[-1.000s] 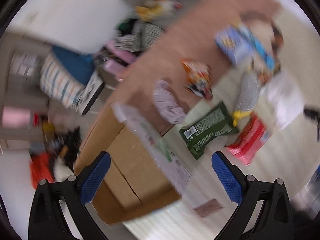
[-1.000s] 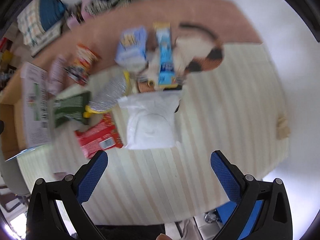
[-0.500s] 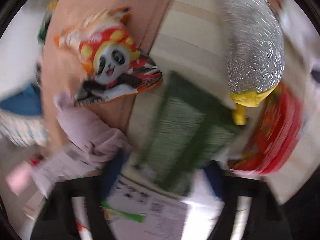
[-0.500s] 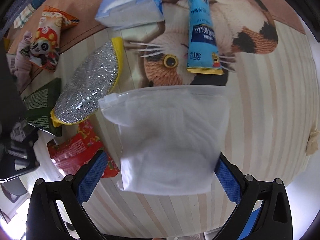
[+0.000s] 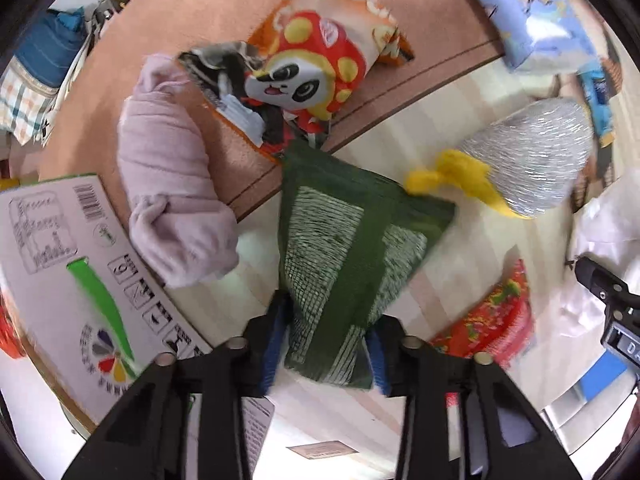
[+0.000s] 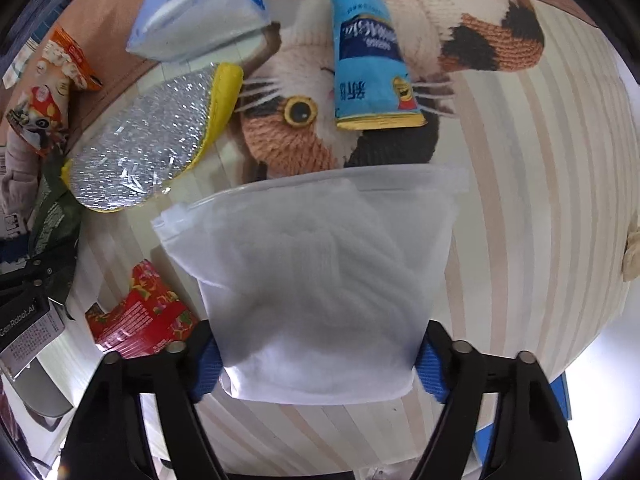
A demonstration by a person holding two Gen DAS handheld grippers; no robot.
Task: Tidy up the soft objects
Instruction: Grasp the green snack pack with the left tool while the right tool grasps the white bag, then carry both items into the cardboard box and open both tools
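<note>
Right wrist view: striped mat (image 6: 520, 200) w/ a cat picture is lying under everything. White zip bag (image 6: 320, 280) is sitting on it, near end between the right gripper (image 6: 320, 364) fingers, which are pressing its sides, jaws approx bag-wide. Silver mitt (image 6: 148, 148) is lying just left of it. Left wrist view: left gripper (image 5: 326, 354) is pinching the green packet (image 5: 352, 248), jaws nearly closed. Pink cloth roll (image 5: 172, 184) is resting beside a cardboard box (image 5: 60, 264); panda snack bag (image 5: 312, 72) is lying behind the packet.
</note>
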